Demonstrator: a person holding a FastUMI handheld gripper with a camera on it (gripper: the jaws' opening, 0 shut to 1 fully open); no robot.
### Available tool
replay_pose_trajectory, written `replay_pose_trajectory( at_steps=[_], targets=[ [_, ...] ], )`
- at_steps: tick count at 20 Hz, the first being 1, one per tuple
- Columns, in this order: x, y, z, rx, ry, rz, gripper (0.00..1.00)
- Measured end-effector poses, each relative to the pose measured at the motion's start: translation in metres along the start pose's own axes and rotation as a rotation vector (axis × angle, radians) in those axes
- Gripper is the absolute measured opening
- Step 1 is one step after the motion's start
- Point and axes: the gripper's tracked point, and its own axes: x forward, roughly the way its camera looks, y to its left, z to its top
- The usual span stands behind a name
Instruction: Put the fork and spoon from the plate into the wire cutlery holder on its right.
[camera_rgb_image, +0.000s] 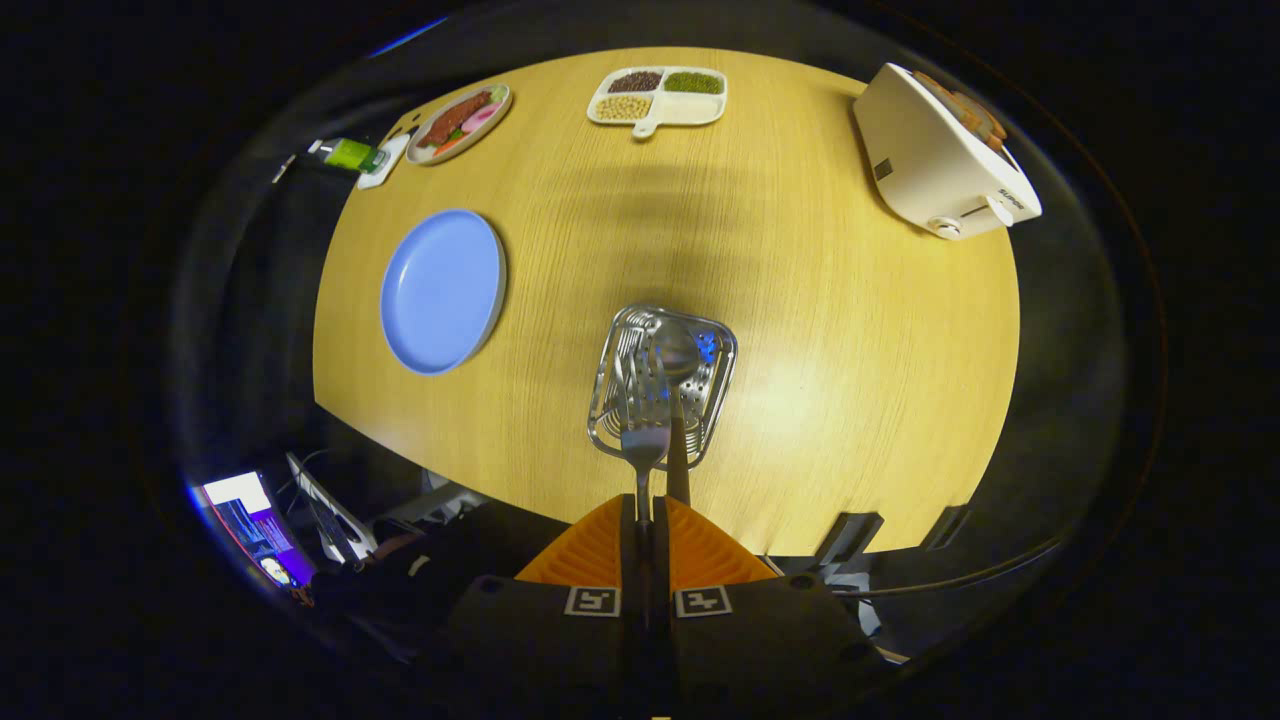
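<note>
The tongs are clenched on the handle of a fork, both fingers pressed together around it with no gap between them. The fork points ahead of the fingers, its tines reaching over the near rim of the wire cutlery holder. A spoon is already in the holder, its bowl up near the middle of the basket and its dark handle slanting back toward the fingers, just beside the fork.

The holder stands on the wooden tabletop close to its near edge. To the left of the holder, well apart from it, lies a blue plate with nothing on it, near the left edge of the tabletop.

At the far edge sits a white divided tray holding beans or grains in separate compartments. Toward the far left corner is an oval dish of food, and beside it a green bottle lying on its side. A white toaster with bread slices in its slots occupies the far right corner.
</note>
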Motion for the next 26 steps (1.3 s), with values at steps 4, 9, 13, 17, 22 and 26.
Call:
replay_pose_trajectory(
  at_steps=[4,9,13,17,22,26],
  targets=[
    [0.011,-0.003,0.010,-0.056,0.135,-0.013,0.05],
    [0.025,-0.004,0.020,-0.080,0.247,-0.026,0.06],
    [0.029,-0.004,0.024,-0.070,0.289,-0.015,0.05],
    [0.030,-0.004,0.025,-0.063,0.308,-0.010,0.07],
    [0.029,-0.006,0.031,-0.046,0.268,0.008,0.11],
    [0.022,-0.010,0.044,0.002,0.183,0.034,0.23]
  ],
)
